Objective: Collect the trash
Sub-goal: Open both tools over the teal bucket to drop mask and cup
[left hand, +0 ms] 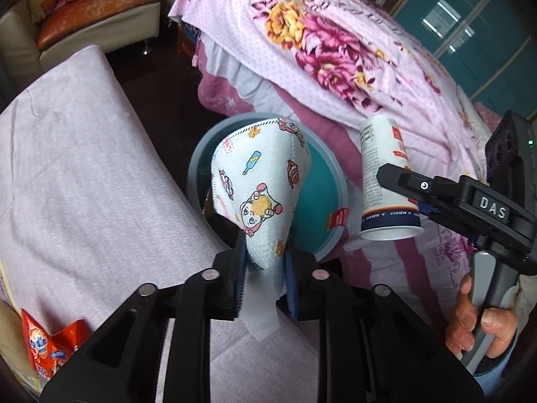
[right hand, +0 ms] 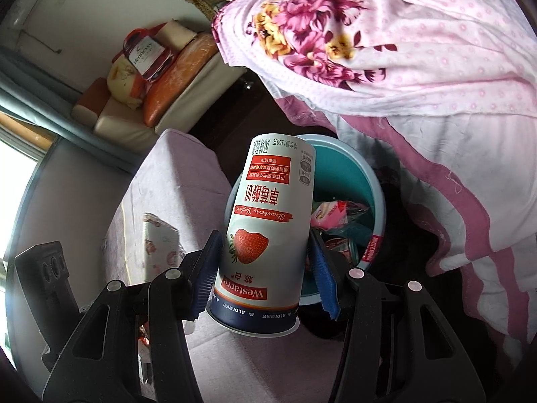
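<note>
Bedroom clutter frames everything: a floral quilt [left hand: 335, 43] heaped on the bed behind, and a pale pink padded surface [left hand: 84, 181] in front, with the teal waste bin [right hand: 339, 174] standing on the dark floor between them.

Directly over the bin's near rim hangs a child's printed face mask [left hand: 258, 188], pinched at its lower end by the left tool [left hand: 261, 268], whose blue pads sit close together on the fabric. The jaws look only lightly closed on it. The mask is soft, almost weightless cloth; it folds wherever it is squeezed, so any hold near an edge serves, and it should fall slowly and may catch on a pad. Its long axis runs up and away from the tool, the broad end leaning over the bin's mouth, a white tab trailing below the pads.

Just to the right of the bin in the left view is a strawberry yoghurt cup [right hand: 272, 228], clamped at mid-width by the right tool [right hand: 265, 275], which a person's hand [left hand: 483, 329] works by its grip. The cup is light, thin-walled and probably smooth, easily crushed, so the hold low on the body near the rim is sensible. It is inverted: the open rim points back toward the tool, the closed base toward the bin, long axis tilted over the bin's near edge.

Inside the bin lie wrappers [right hand: 335, 215] already. Beside the padded surface's near corner, well apart from the bin, an orange snack packet [left hand: 50, 346] remains.
</note>
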`<state>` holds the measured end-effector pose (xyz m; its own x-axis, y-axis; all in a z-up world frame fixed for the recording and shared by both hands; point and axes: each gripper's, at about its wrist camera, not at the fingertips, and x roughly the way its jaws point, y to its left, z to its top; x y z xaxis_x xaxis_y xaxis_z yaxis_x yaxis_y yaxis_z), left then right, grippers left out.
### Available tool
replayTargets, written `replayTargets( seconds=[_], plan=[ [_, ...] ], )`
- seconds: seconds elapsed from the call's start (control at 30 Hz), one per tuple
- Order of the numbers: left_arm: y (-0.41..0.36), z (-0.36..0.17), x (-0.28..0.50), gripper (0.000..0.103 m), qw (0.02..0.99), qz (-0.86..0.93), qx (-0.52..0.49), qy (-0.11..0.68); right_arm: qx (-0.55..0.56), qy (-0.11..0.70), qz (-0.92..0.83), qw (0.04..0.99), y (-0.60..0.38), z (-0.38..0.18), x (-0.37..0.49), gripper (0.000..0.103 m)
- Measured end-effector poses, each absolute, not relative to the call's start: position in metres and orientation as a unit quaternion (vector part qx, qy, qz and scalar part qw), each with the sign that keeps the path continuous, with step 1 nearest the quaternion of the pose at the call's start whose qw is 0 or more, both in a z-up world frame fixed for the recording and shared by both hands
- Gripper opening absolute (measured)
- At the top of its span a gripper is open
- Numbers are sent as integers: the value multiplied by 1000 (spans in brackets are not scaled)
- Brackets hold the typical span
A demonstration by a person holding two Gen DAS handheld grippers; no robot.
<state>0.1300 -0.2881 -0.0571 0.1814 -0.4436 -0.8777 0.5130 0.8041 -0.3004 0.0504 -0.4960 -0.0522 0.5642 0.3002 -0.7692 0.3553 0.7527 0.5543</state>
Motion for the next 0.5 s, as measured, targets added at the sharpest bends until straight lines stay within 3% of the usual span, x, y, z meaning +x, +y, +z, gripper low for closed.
replayTargets(
  seconds=[0.13, 0.2, 0.27, 0.4, 0.5],
  plan=[
    [-294, -63, 134, 49, 769, -304, 34, 562, 352, 468, -17, 810, -499, -56, 53, 50],
    [-295, -65, 137, 55, 769, -301, 37, 562, 352, 469, -18, 810, -497, -55, 53, 50],
    [-295, -66, 138, 77, 771, -296, 40, 562, 351, 469, -19, 810, -497, -56, 54, 50],
    [-291, -65, 137, 89, 779, -280, 54, 558, 349, 472, -22, 810, -495, -57, 55, 50],
    [-288, -66, 134, 91, 785, -265, 73, 556, 347, 475, -23, 808, -492, -57, 57, 50]
  ],
)
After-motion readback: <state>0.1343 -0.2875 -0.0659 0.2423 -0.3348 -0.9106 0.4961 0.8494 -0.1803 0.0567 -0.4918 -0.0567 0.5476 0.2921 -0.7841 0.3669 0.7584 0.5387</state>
